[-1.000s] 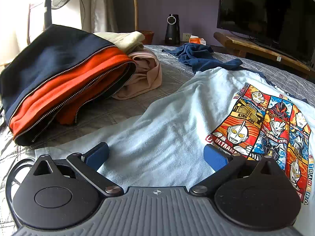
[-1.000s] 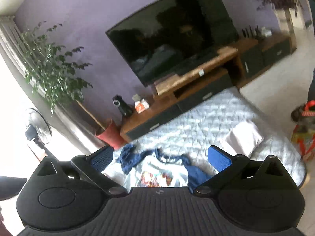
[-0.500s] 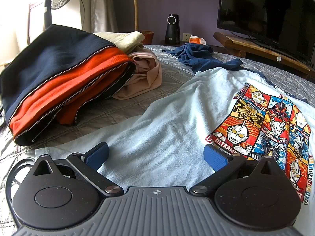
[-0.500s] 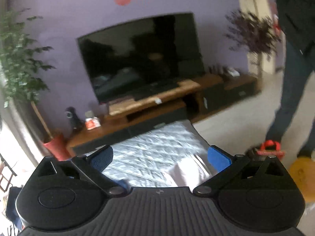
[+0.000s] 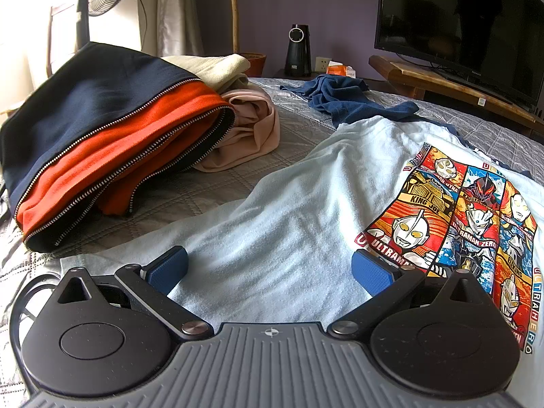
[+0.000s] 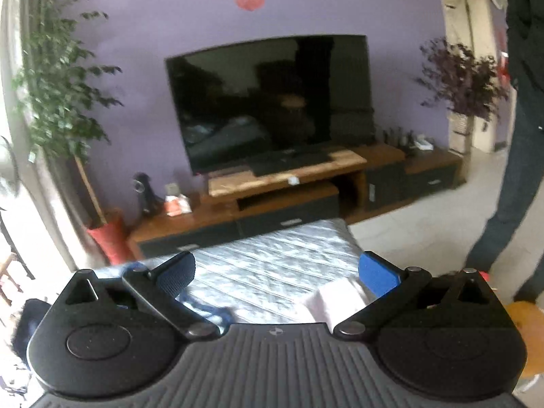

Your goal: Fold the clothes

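Left tool [image 5: 270,267] sat low over the pale blue T-shirt [image 5: 289,210] spread on the bed [image 5: 289,125] — jaws wide, holding nothing. Right tool [image 6: 277,273] was raised toward the television [image 6: 268,102], also wide and empty. Risk: a one-sided pinch would bunch the shirt and skew the fold. Counted — one zippered jacket [image 5: 102,129], one navy garment [image 5: 343,97], one beige bundle [image 5: 251,129].

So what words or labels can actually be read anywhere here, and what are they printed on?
All on the comic print of the light blue T-shirt:
"KING JOE"
"ULTRAMAN"
"ULTRAMAN ZERO"
"ULTRAHERO", running down the print's right edge
Smaller captions in the other panels are too small to read.
The logo on the TV, the tag on the TV stand and the orange box are too blurred or small to read.
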